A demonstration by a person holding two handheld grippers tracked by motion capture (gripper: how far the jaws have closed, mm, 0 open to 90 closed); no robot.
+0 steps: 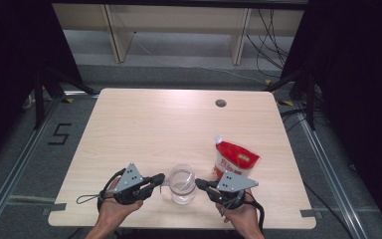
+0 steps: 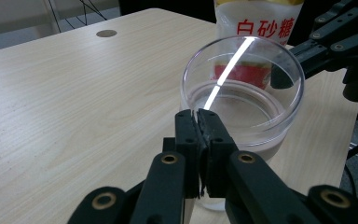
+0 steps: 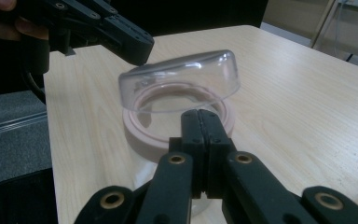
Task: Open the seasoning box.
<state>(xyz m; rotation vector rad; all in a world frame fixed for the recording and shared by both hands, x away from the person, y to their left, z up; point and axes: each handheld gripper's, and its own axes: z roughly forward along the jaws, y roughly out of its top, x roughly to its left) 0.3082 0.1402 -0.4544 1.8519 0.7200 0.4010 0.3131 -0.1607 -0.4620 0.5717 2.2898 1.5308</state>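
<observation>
The bench (image 1: 144,124) is a pale wood-grain top occupying the middle of the high view, with a round grommet hole (image 1: 221,103) toward its upper right. Around it lies grey floor; a floor marking reading "5" (image 1: 59,134) sits at the left, pale furniture legs stand along the top of the frame, and dark cables trail at the upper right.

At the lower left of centre, the left gripper (image 1: 158,179) rests low over the bench, jaws pressed together, tips just beside the left wall of the clear glass jar (image 1: 182,185) — no item is pinched between them. The jar stands upright at the lower centre, near the front edge. In the right gripper view a clear lid (image 3: 182,79) sits tilted over the jar's pinkish rim.

Right of the jar, the right gripper (image 1: 200,184) also has its jaws pressed together, tips close to the jar's right wall. Whether either gripper touches the glass cannot be told.

Behind the right gripper stands a red-and-white sugar pouch (image 1: 235,160), near the jar.

The upper and left bench areas are open — room for movement lies there; the front edge is close behind both hands.
</observation>
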